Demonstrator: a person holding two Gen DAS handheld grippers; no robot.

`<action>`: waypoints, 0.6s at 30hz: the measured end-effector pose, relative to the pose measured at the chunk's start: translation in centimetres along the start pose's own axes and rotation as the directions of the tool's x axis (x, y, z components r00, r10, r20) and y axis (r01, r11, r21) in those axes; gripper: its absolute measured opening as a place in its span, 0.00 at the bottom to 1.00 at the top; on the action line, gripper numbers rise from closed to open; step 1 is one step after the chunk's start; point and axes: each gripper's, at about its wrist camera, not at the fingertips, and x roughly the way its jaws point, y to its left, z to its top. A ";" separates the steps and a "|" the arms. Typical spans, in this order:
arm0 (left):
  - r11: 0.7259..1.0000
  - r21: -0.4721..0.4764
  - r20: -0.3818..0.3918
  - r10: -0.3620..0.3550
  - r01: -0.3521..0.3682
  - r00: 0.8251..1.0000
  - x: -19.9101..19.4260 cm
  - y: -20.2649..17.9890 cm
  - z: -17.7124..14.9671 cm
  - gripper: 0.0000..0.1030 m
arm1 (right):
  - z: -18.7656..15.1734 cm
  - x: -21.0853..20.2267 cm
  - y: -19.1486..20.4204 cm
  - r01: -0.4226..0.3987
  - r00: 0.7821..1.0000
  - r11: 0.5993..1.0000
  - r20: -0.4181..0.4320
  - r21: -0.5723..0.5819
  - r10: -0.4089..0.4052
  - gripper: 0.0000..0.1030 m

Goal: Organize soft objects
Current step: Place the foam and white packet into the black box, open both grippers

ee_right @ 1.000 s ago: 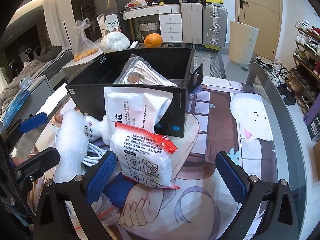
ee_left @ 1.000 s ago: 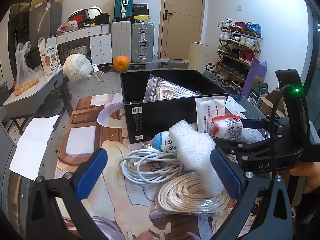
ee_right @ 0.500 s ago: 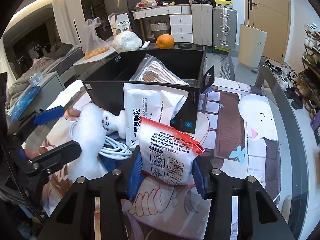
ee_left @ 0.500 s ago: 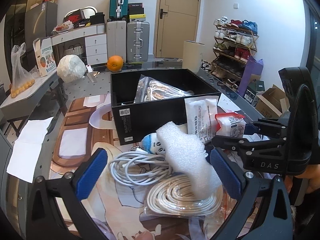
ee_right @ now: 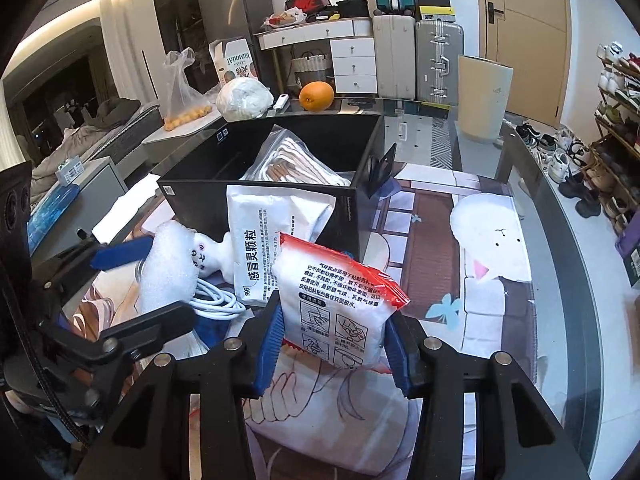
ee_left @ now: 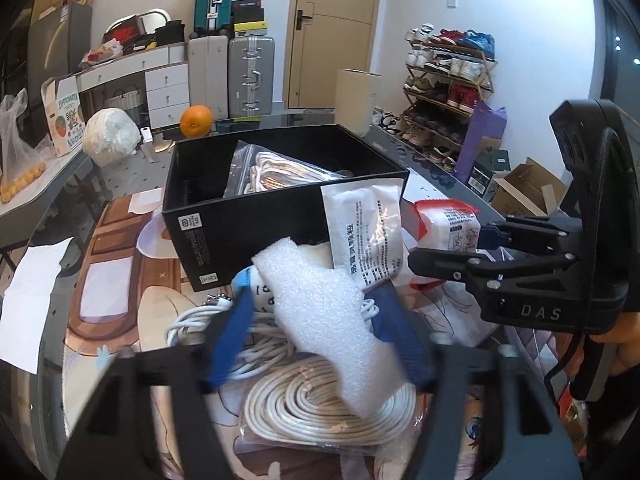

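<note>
A white foam piece (ee_left: 320, 304) lies over a coiled white cable (ee_left: 200, 324) and a bagged cable coil (ee_left: 320, 404). My left gripper (ee_left: 316, 336) straddles the foam; its jaws are closing and the blue pads touch both sides of it. My right gripper (ee_right: 332, 340) is shut on a red-and-white packet (ee_right: 336, 300), held upright just off the mat. Behind it a white sachet (ee_right: 276, 236) leans on the black box (ee_right: 192, 200), which holds a zip bag (ee_right: 296, 160). A small white plush toy (ee_right: 208, 252) lies beside the foam (ee_right: 168, 268).
An orange (ee_left: 196, 120) and a white wrapped bundle (ee_left: 110, 134) sit beyond the box. A paper sheet (ee_left: 28, 304) lies at the left table edge. The printed mat (ee_right: 480, 280) stretches to the right of the box, with the curved glass edge past it.
The left jaws have swung in from wide open onto the foam piece. The right jaws closed on the red-and-white packet a moment earlier and still hold it.
</note>
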 end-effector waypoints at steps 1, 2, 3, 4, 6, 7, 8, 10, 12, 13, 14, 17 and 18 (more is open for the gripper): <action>1.000 0.010 0.003 -0.002 0.002 1.000 -0.1 -0.1 0.0 0.38 | 0.0 0.0 0.0 -0.001 1.000 1.000 0.002 -0.002 0.001 0.45; 1.000 0.019 0.008 -0.004 0.004 1.000 -0.3 -0.1 -0.1 0.38 | 0.0 -0.1 0.1 -0.001 1.000 1.000 0.005 -0.005 0.001 0.45; 1.000 0.023 0.012 -0.009 0.008 1.000 -0.5 -0.2 -0.1 0.38 | 0.0 -0.1 0.1 -0.002 1.000 1.000 0.007 -0.007 0.002 0.45; 1.000 0.025 0.017 -0.016 0.016 1.000 -0.8 -0.2 0.0 0.38 | 0.0 -0.2 0.2 -0.003 1.000 1.000 0.009 -0.009 0.003 0.45; 1.000 0.023 0.029 -0.018 0.017 0.999 -1.3 -0.1 0.2 0.38 | 0.0 -0.3 0.2 -0.002 1.000 1.000 0.013 -0.013 0.002 0.45; 1.000 0.021 0.040 -0.015 0.015 0.999 -1.7 0.0 0.3 0.38 | 0.0 -0.5 0.3 -0.004 1.000 1.000 0.016 -0.016 0.004 0.45; 1.000 0.020 0.047 -0.016 0.015 0.999 -2.0 0.1 0.4 0.38 | 0.1 -0.6 0.4 -0.005 1.000 1.000 0.021 -0.019 0.005 0.45; 1.000 0.016 0.058 -0.010 0.009 0.998 -2.4 0.3 0.8 0.38 | 0.1 -1.0 0.6 -0.008 1.000 1.000 0.030 -0.027 0.009 0.45; 1.000 0.007 0.070 -0.005 0.005 0.998 -2.8 0.8 1.2 0.38 | 0.2 -1.4 0.8 -0.018 0.999 0.999 0.040 -0.031 0.019 0.45; 1.000 0.004 0.072 -0.003 0.003 0.997 -2.9 1.1 1.4 0.38 | 0.3 -1.7 1.0 -0.019 0.999 0.999 0.048 -0.036 0.021 0.45; 1.000 0.003 0.079 0.000 0.000 0.997 -3.1 1.3 1.7 0.38 | 0.3 -2.0 1.1 -0.021 0.998 0.999 0.055 -0.041 0.023 0.45; 1.000 0.006 0.094 0.006 -0.007 0.996 -3.5 1.8 2.4 0.38 | 0.7 -2.8 1.5 -0.036 0.997 0.998 0.068 -0.048 0.039 0.45; 1.000 0.008 0.098 0.006 -0.007 0.995 -3.6 2.0 2.7 0.38 | 0.8 -3.1 1.5 -0.037 0.996 0.998 0.074 -0.049 0.041 0.45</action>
